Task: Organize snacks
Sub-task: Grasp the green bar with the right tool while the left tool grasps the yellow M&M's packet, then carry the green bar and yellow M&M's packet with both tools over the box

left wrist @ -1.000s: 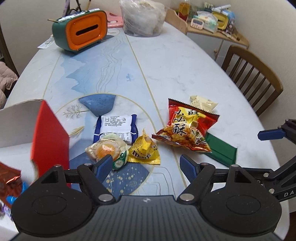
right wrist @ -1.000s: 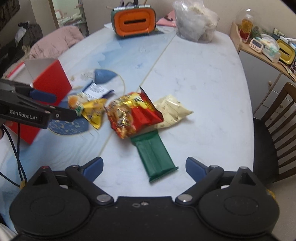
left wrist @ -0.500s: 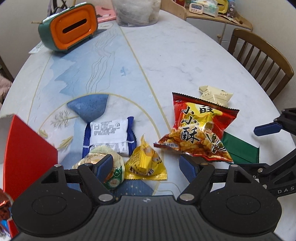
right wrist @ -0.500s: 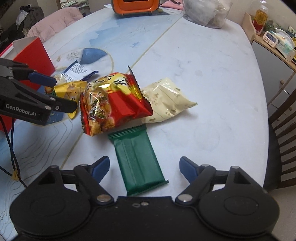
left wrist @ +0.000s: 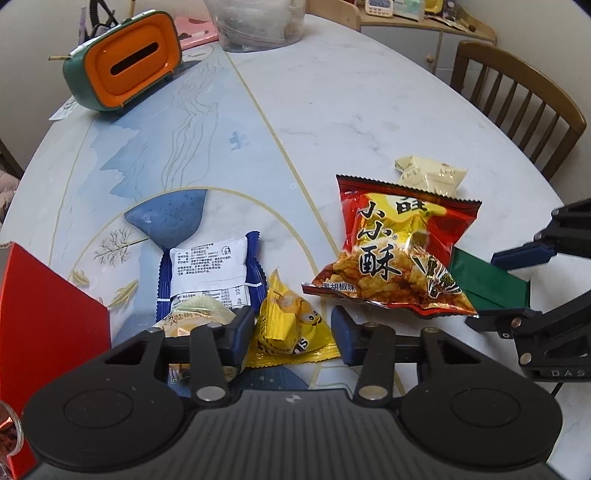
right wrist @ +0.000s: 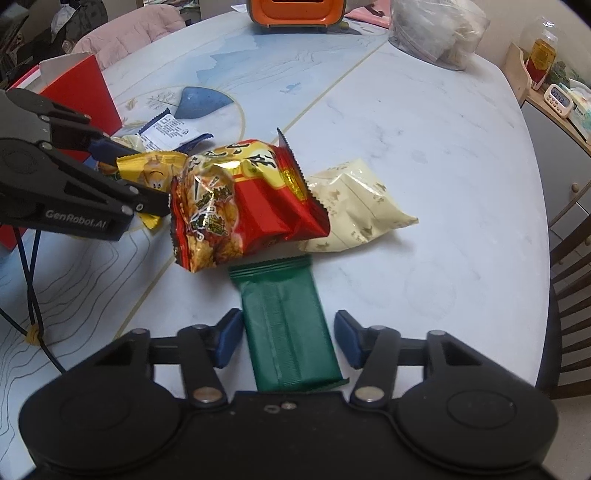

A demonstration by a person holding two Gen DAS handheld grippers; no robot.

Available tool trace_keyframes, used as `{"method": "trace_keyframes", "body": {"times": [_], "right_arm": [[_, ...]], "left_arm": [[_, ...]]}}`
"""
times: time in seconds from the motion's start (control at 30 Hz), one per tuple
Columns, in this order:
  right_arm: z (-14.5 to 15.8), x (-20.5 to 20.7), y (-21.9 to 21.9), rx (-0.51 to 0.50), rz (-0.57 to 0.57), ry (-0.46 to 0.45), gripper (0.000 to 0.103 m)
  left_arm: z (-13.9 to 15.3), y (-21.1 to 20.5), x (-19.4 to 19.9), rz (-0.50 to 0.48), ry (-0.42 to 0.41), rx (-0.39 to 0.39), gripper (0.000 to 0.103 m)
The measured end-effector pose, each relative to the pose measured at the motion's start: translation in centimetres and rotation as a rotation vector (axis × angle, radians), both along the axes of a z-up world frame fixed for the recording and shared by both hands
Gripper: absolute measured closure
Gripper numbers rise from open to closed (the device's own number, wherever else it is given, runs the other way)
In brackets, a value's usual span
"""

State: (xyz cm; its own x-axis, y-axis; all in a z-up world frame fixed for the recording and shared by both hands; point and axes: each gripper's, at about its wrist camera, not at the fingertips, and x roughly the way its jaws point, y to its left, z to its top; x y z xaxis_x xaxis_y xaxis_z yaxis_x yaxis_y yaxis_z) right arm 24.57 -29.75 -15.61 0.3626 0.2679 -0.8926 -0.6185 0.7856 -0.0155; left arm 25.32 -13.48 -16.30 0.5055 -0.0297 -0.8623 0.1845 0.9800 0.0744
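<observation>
Left wrist view, left claw point(left wrist: 290, 334) closing around yellow packet point(left wrist: 288, 325), right claw point(right wrist: 288, 338) closing around green packet point(right wrist: 286, 325)

A home dining room: a large oval marble-patterned worktop point(left wrist: 369, 96) with wooden slat-back chairs point(left wrist: 524, 110) drawn up to it, an orange tissue box point(left wrist: 125, 70), a cluttered wooden sideboard point(right wrist: 554, 107) holding a small timer point(right wrist: 558, 99), and pink clothing point(right wrist: 125, 33) draped over a seat.

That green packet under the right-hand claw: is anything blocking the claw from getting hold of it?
Nothing visible blocks it. The right gripper straddles the green packet's near end, its jaws closing with small gaps left on both sides. Only the packet's far end is tucked under the red snack bag.
</observation>
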Motion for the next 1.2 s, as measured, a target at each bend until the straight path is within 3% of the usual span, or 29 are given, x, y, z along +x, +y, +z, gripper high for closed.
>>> {"method": "trace_keyframes", "body": {"times": [0.23,0.73,1.2], "right_arm": [[0.1,-0.5,0.0,-0.005,-0.017,-0.014,0.058],[2.6,-3.8,-1.6,0.074,-0.126,-0.006,0.059],[7.4,-7.8,-0.1,0.111,-0.167,-0.004,0.058]], "left_arm": [[0.5,0.1,-0.5,0.013,-0.015,-0.016,0.077],[2.4,1.7,-3.3,0.065,-0.007,-0.107,0.081],[6.9,4.8,-7.9,0.09,-0.021,-0.201,0.081]]}}
